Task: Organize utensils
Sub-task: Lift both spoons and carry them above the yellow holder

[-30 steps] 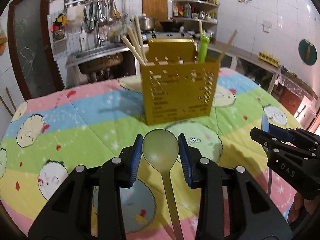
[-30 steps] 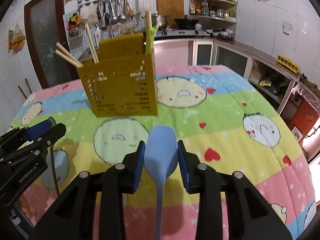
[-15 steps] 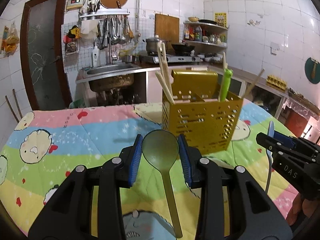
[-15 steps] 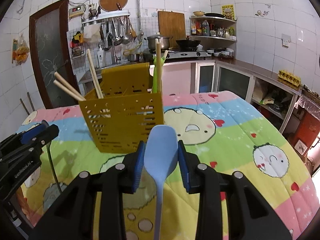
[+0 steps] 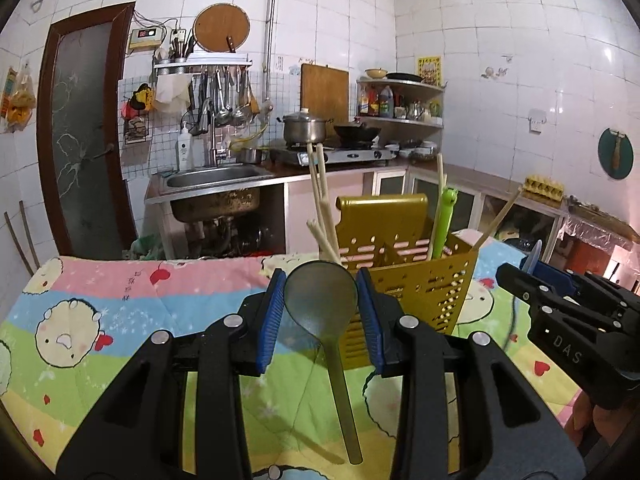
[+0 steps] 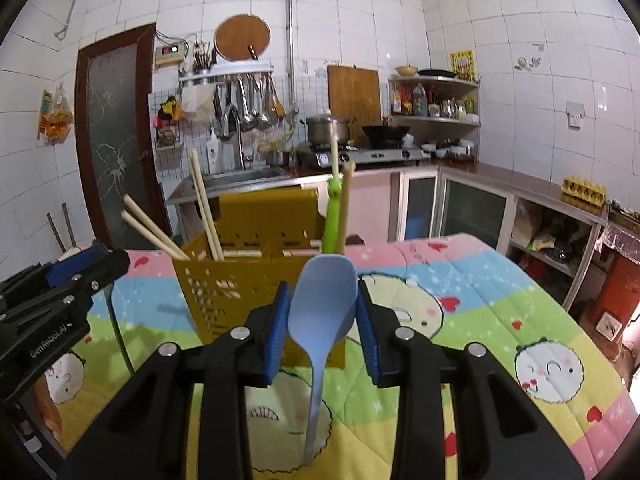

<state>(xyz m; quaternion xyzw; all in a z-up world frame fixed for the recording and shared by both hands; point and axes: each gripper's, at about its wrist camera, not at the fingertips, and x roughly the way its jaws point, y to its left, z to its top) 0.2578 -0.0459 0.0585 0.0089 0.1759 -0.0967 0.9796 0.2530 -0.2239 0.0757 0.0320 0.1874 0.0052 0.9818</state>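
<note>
While the green spoon [image 5: 322, 304] is clamped by its bowl between the blue pads of the left gripper [image 5: 321, 308], its handle is seen hanging down toward 6 o'clock, clear of the cloth. Jaws of this gripper are closed on the bowl from both sides. Just beyond the spoon, at 1 o'clock in the left wrist view, the yellow utensil holder [image 5: 416, 280] stands upright on the cartoon-print tablecloth [image 5: 120, 304]. Wooden chopsticks [image 5: 320, 200] are held in its left compartments, leaning toward 11 o'clock; a green-handled utensil [image 5: 444, 216] stands in a right compartment, with one more stick [image 5: 498, 216] leaning toward 1 o'clock.

A blue spoon [image 6: 324, 304] is gripped likewise by its bowl in the right gripper [image 6: 323, 312], jaws closed on it, handle pointing to 6 o'clock. In the right wrist view the holder [image 6: 240, 280] lies at 11 o'clock, directly behind the spoon bowl. Whether either spoon bowl touches the holder cannot be told from these views; both appear just short of it.

Each gripper is visible in the other's camera: the right one at 3 o'clock, the left one at 9 o'clock.

Beyond the table, a steel sink [image 5: 216, 178] is noted at 11 o'clock, a gas stove [image 5: 332, 152] with pot and wok at 12 o'clock, and hanging ladles [image 5: 224, 96] above the sink.
</note>
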